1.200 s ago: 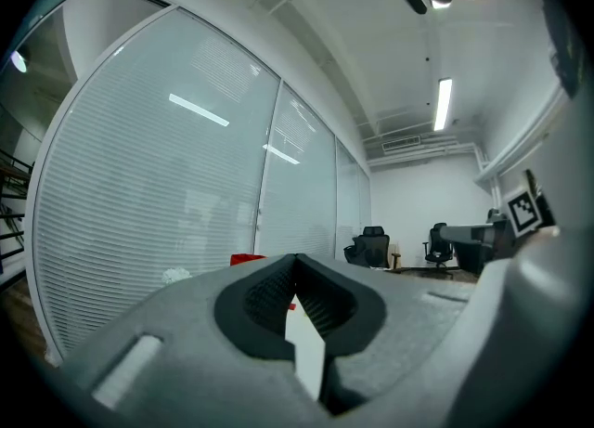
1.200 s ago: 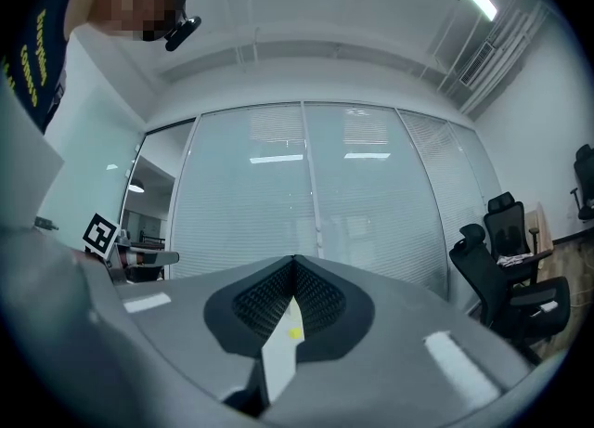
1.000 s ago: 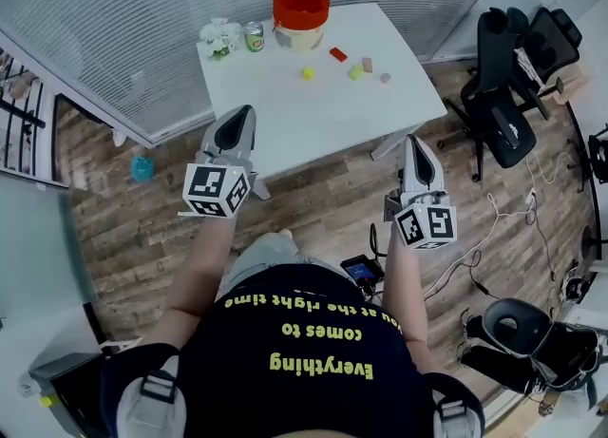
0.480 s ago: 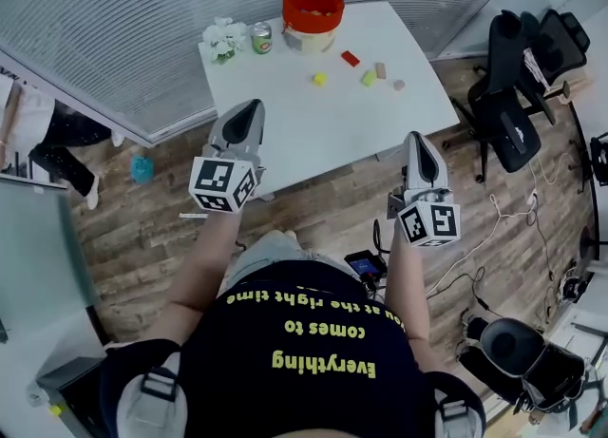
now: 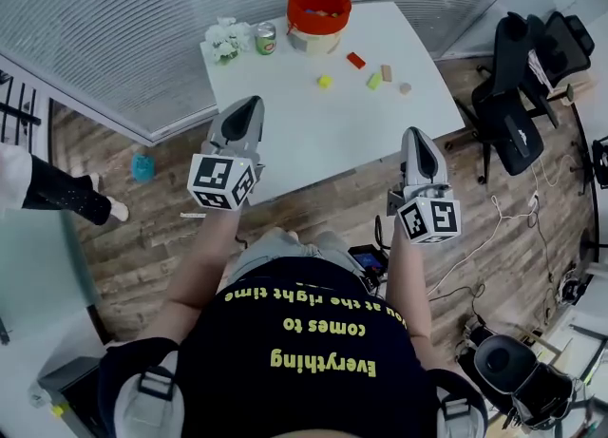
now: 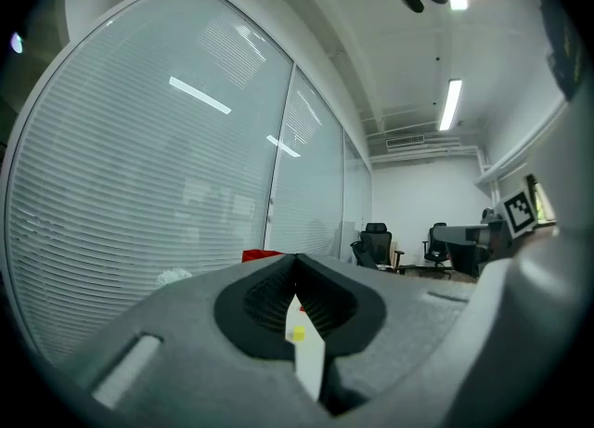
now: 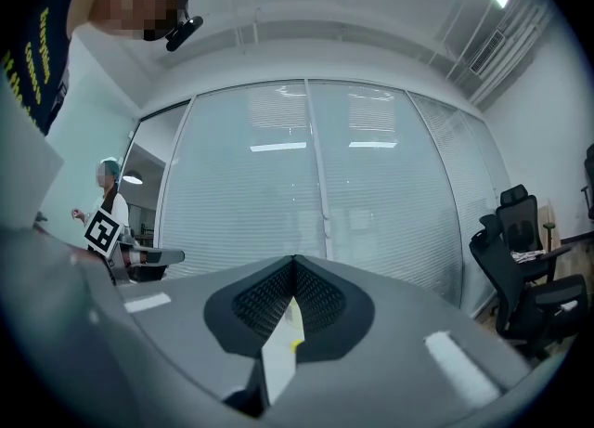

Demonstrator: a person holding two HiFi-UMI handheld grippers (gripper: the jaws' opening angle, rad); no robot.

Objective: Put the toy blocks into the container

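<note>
Left tool (image 5: pixel 252 104) and right tool (image 5: pixel 415 132), each carried level in a hand with its marker cube toward the person; both have their jaws together, tips meeting, with nothing clamped between them. The left tool's tips lie over the near left edge of the white surface (image 5: pixel 313 137), and the right tool's tips reach its near edge, with the wooden floor (image 5: pixel 313 203) below its body. Well ahead of both tools, toward the far side of the surface, lie the toy blocks: a yellow block (image 5: pixel 325 82) nearest the left tool's line, then a green block (image 5: pixel 374 81), a tan block (image 5: pixel 386 73), a red block (image 5: pixel 356 60) and a small pale block (image 5: pixel 405 88) further right. Beyond them, at the far edge, stands the red-rimmed container (image 5: pixel 318 18), with a green can (image 5: pixel 267 39) just left of it. A black office chair (image 5: pixel 518 94) stands off to the right of the right tool.
</note>
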